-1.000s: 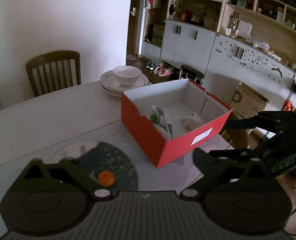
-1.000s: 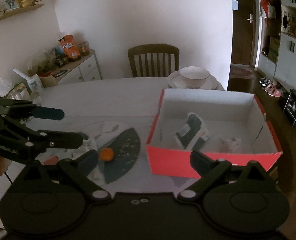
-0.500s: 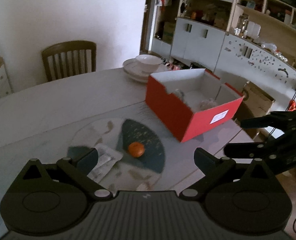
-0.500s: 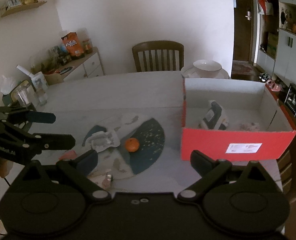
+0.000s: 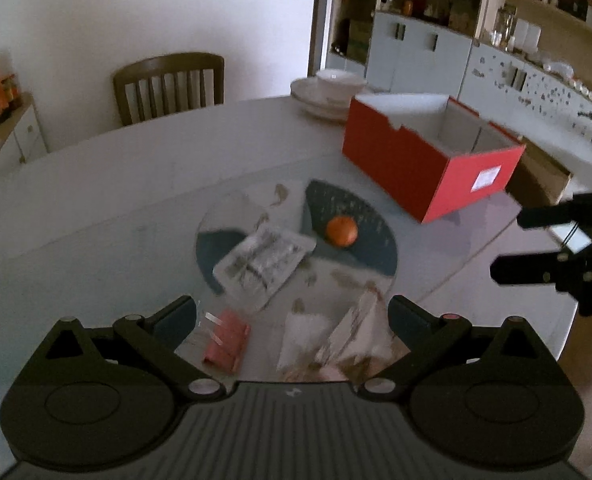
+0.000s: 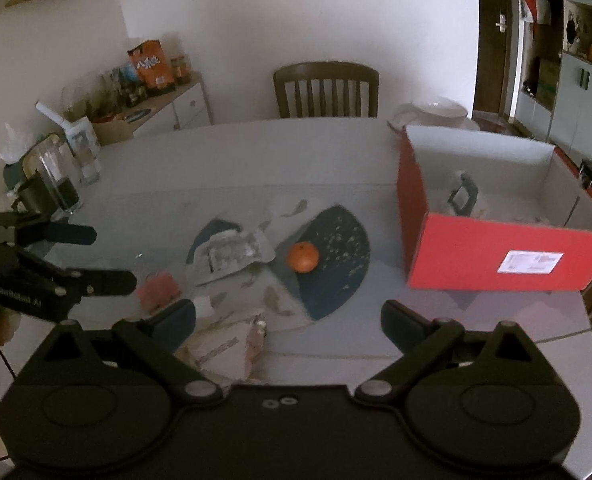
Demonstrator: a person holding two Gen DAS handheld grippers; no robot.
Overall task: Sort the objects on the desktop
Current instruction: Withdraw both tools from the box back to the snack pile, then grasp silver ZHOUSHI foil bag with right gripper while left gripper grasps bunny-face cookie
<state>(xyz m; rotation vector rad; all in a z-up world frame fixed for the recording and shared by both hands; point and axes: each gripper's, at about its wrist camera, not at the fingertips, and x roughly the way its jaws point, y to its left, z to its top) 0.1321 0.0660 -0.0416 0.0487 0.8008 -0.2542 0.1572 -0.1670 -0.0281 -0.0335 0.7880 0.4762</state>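
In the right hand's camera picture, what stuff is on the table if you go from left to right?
Small pink packet → crinkled silvery plastic wrapper → round orange fruit → open red cardboard box.

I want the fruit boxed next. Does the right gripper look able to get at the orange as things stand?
Probably yes. The right gripper is open and empty, and the orange sits alone on the dark mat ahead of it. The silver packet lies beside the orange, apart, not across the path.
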